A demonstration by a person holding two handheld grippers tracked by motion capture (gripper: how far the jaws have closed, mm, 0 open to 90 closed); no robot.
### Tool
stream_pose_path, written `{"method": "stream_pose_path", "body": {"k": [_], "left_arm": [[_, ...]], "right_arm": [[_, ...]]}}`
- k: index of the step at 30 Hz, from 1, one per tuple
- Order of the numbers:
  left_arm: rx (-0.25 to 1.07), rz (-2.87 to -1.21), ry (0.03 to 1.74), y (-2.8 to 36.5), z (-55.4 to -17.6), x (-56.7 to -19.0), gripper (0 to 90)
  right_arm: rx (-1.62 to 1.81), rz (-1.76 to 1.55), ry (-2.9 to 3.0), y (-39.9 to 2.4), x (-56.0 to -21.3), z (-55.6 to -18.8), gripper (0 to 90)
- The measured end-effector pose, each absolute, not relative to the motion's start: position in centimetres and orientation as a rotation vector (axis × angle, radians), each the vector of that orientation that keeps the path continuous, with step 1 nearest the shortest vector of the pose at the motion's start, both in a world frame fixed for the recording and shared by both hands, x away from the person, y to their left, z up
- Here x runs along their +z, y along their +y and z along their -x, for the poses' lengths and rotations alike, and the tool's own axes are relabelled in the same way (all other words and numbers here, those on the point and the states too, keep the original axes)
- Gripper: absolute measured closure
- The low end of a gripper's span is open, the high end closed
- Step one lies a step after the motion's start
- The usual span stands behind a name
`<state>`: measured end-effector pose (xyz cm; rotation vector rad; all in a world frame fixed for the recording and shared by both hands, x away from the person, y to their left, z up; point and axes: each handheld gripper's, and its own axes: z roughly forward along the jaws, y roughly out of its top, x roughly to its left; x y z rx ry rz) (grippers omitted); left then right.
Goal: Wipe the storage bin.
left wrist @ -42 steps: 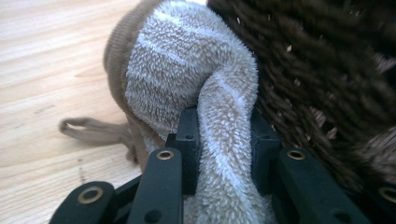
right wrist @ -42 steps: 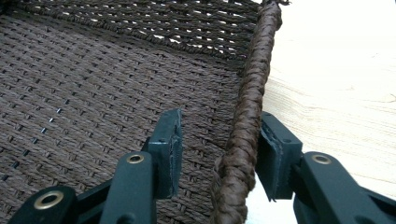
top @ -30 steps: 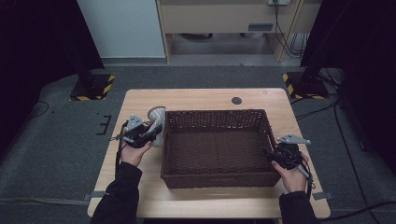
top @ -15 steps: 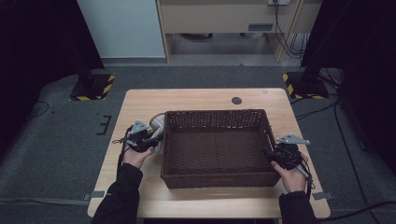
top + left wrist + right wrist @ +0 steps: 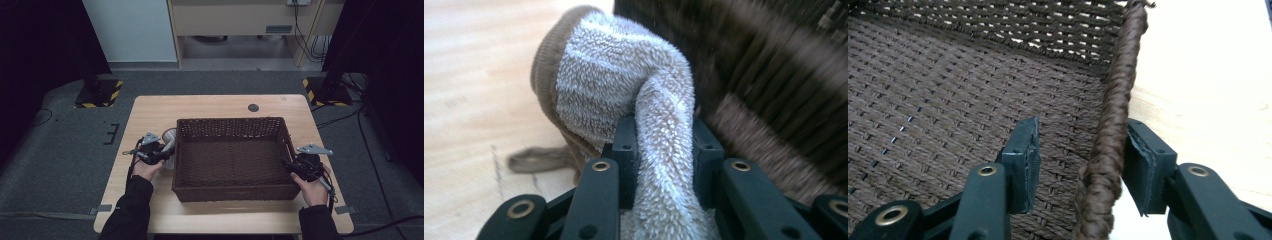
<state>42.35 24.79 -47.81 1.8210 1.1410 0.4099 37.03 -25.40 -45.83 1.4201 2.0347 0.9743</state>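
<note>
A fuzzy grey-and-beige sock with a brown cuff hangs from my left gripper, whose jaws are shut on its middle. From above, the sock and left gripper sit just outside the left wall of a dark brown wicker basket, low over the table. My right gripper straddles the basket's braided right rim. Its jaws have just been opening a little, and a gap shows between the rim and the inner pad. In the high view the right gripper is at the basket's right wall.
The basket takes up the middle of a light wooden table. A small black round disc lies behind it. Two stand bases with yellow-black stripes stand on the grey floor beyond the table's far corners.
My left hand has come down and a little nearer with the sock, which now sits lower beside the basket's left wall. The right hand has stayed at the right rim.
</note>
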Motion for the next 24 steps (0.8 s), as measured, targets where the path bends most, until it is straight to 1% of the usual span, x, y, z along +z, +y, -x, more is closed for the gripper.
{"method": "stream_pose_path", "body": {"k": [6,10,18,24], "left_arm": [[0.412,-1.716,1.088,25.8,-41.2,-44.8,70.0],[0.418,-1.736,1.056,25.8,-39.9,-44.1,70.0],[0.423,-1.809,1.039,24.8,-39.2,-45.2,69.9],[0.401,-1.869,1.066,24.4,-39.5,-46.9,69.9]], "right_arm": [[1.012,-1.396,2.013,-25.6,-45.1,-36.8,51.5],[1.008,-1.391,2.015,-25.7,-44.7,-36.6,54.9],[0.959,-1.400,2.012,-25.4,-44.6,-36.5,63.8],[0.964,-1.402,2.010,-25.5,-44.6,-36.4,64.2]]}}
